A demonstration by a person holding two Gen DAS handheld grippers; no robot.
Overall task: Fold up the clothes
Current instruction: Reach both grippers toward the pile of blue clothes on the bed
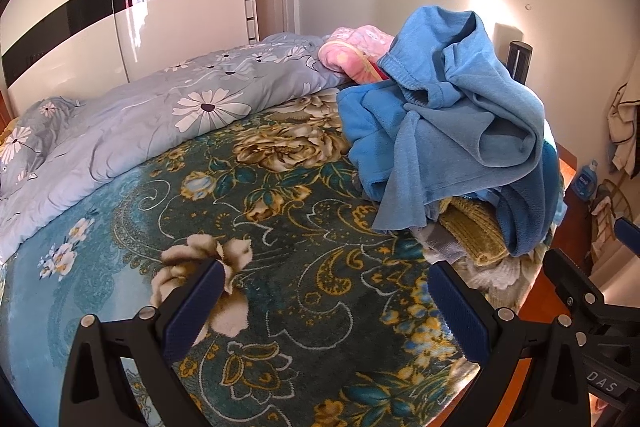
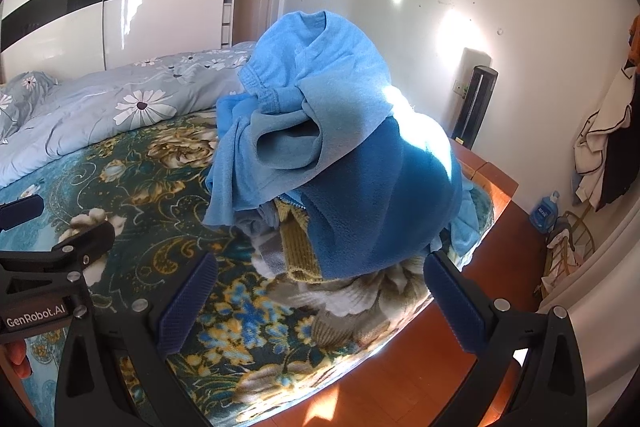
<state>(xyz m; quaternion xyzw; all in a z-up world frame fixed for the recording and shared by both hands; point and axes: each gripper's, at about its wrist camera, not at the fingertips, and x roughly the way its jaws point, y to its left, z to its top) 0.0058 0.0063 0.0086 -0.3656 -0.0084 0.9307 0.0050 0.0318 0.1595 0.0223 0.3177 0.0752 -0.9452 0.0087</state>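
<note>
Taking the heap of blue clothes (image 1: 452,131) as the landmark, the far left of it is filled by a glossy white wardrobe (image 1: 120,19) with a black band across its doors. In front of the wardrobe and left of the heap lies a grey-blue quilt (image 1: 132,119) printed with white daisies, bunched along the far side of the bed. Nearer than the quilt, and spreading under the heap, is a teal floral blanket (image 1: 280,227) with gold and cream flowers. The left gripper (image 1: 326,301) hovers over this blanket, short of the heap and to its left, its blue-padded jaws spread wide with nothing between them. The heap itself sits near the right-hand edge of the bed, lighter blue fleece garments draped over a darker blue one (image 2: 372,195); a mustard-yellow knit piece (image 2: 298,247) and some grey cloth peek out from beneath its near side. Behind the heap, a pink blanket (image 1: 356,51) lies against the quilt. The right gripper (image 2: 320,295) hangs just in front of the heap, jaws likewise wide apart and empty, the knit piece showing in the gap beyond them. Right of the heap stand a dark tower fan (image 2: 476,107) by the wall, a blue bottle (image 2: 546,215) on the wooden floor (image 2: 400,367), and clothes hanging (image 2: 604,147) at the far right.
</note>
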